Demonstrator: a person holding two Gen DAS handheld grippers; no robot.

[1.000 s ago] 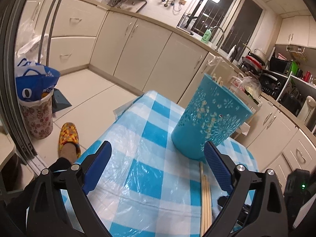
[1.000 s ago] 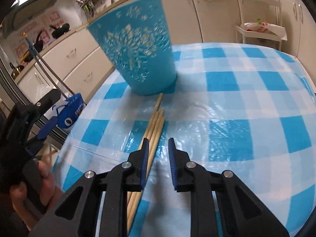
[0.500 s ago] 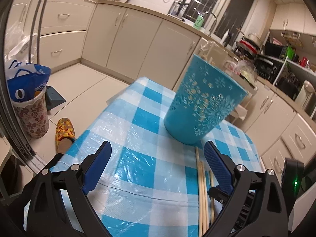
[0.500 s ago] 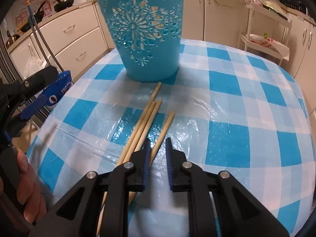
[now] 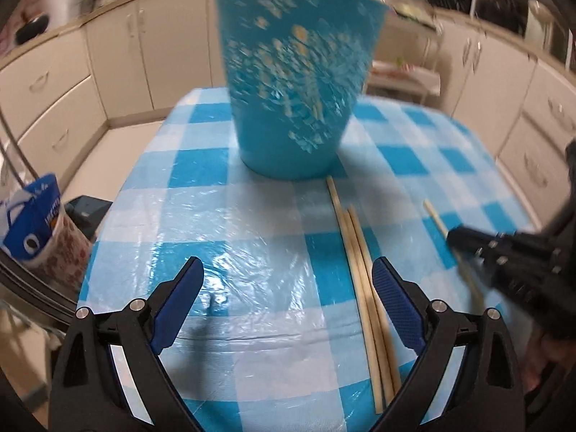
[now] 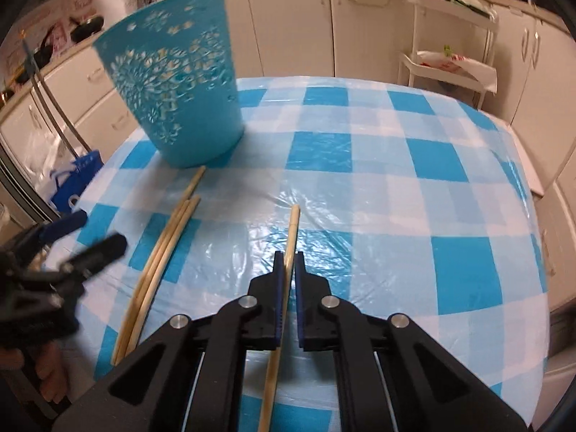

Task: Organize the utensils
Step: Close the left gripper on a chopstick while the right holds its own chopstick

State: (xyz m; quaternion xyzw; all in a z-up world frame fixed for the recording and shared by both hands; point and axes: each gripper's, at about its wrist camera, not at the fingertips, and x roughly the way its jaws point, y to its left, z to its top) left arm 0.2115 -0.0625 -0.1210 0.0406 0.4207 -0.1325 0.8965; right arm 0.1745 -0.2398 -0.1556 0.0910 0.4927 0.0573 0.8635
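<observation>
My right gripper (image 6: 287,270) now pinches one chopstick (image 6: 292,228) between its blue pads; half a second ago those pads stood a little apart over the bundle, and this stick has since come away from the other three. It points forward from the jaws, its tip over the checked tablecloth (image 6: 378,187), clear of the rest. My left gripper (image 5: 288,288) has swung round to face the blue basket (image 5: 293,82) squarely and stays spread wide, holding nothing; its right finger (image 5: 394,306) sits just beside the three chopsticks (image 5: 363,270) lying together on the cloth. Their far ends reach almost to the basket's foot. From the left view my right gripper comes in low from the right edge, blurred
</observation>
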